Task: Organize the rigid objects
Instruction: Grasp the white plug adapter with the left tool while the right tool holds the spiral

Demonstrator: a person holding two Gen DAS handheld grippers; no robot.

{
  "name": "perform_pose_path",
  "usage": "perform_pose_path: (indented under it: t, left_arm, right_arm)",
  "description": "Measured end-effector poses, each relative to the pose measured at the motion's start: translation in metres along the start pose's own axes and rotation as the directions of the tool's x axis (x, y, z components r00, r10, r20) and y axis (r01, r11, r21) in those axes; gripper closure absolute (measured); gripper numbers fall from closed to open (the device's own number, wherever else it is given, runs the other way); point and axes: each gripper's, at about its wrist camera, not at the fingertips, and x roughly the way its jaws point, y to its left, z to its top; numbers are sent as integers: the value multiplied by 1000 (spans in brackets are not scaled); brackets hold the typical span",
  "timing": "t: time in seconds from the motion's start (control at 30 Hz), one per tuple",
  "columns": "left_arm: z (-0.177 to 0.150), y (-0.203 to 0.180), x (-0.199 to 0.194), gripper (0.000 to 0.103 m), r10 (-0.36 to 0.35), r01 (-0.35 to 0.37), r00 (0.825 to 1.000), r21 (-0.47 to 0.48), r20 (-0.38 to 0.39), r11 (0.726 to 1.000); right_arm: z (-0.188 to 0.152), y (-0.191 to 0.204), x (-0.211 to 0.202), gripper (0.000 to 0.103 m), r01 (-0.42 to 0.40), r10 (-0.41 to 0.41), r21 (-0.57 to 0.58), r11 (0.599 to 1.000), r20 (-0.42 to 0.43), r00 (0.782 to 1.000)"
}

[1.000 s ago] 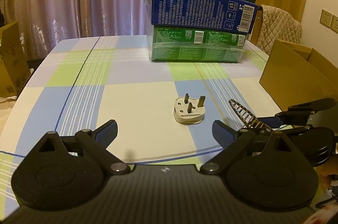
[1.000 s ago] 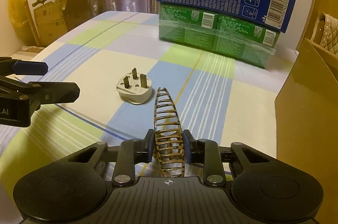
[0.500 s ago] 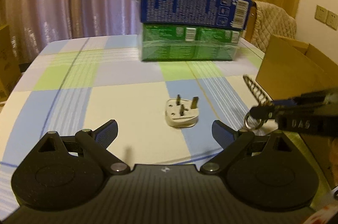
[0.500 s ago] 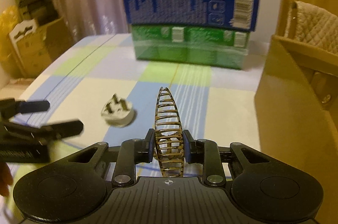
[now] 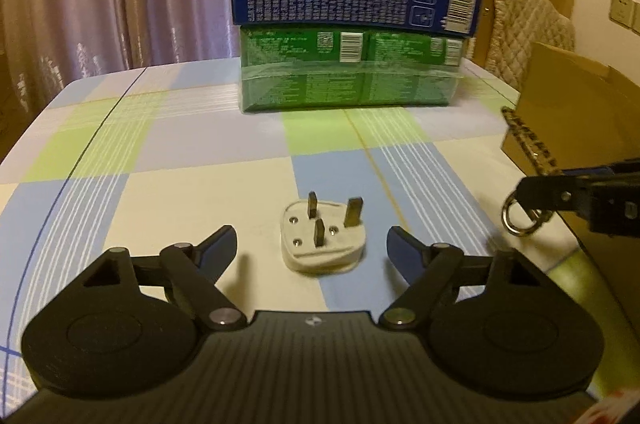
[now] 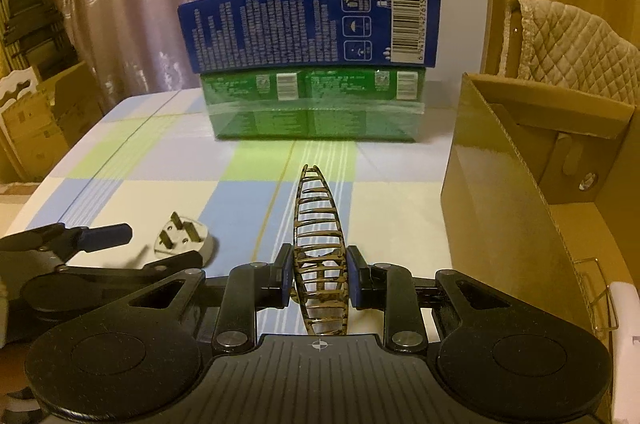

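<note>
A white three-pin plug (image 5: 322,239) lies pins up on the checked tablecloth, just ahead of and between the open fingers of my left gripper (image 5: 310,244); it also shows in the right wrist view (image 6: 185,236). My right gripper (image 6: 319,278) is shut on a brown patterned hair clip (image 6: 320,244) and holds it above the table, pointing forward. In the left wrist view the clip (image 5: 528,151) and the right gripper (image 5: 576,193) are at the right edge, beside the cardboard box (image 5: 580,119).
A stack of green and blue boxes (image 5: 352,55) stands at the back of the table. An open cardboard box (image 6: 532,183) stands at the right with small items inside. A padded chair back (image 6: 568,39) is behind it.
My left gripper has moved forward so the plug now sits between its open fingers. My right gripper has lifted and carried the hair clip right, toward the cardboard box.
</note>
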Motion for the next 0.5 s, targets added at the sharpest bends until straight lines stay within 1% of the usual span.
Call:
perform_pose_path:
  t: [0.1, 0.17, 0.27, 0.3, 0.33, 0.5]
  left_arm:
    - [5, -2, 12, 32, 1, -1, 1000, 2, -15, 1000]
    - [9, -6, 19, 34, 3, -2, 1000, 28, -27, 1000]
    - [11, -9, 28, 51, 7, -5, 998, 39, -65, 999]
    - [10, -9, 27, 56, 18, -15, 998, 46, -63, 999]
    - [9, -10, 26, 58, 19, -15, 998, 47, -66, 999]
    - [-1, -11, 5, 58, 7, -5, 995, 23, -104, 1000]
  right_arm:
    - [3, -1, 3, 80, 0, 0, 5, 1000, 1, 1000]
    - [3, 0, 4, 80, 0, 0, 8, 1000, 1, 1000]
    - [3, 1, 3, 80, -3, 3, 13, 1000, -3, 1000]
    - [3, 1, 2, 80, -4, 4, 14, 1000, -4, 1000]
    - [2, 2, 2, 80, -6, 6, 15, 1000, -6, 1000]
    - [2, 6, -6, 80, -17, 17, 12, 1000, -7, 1000]
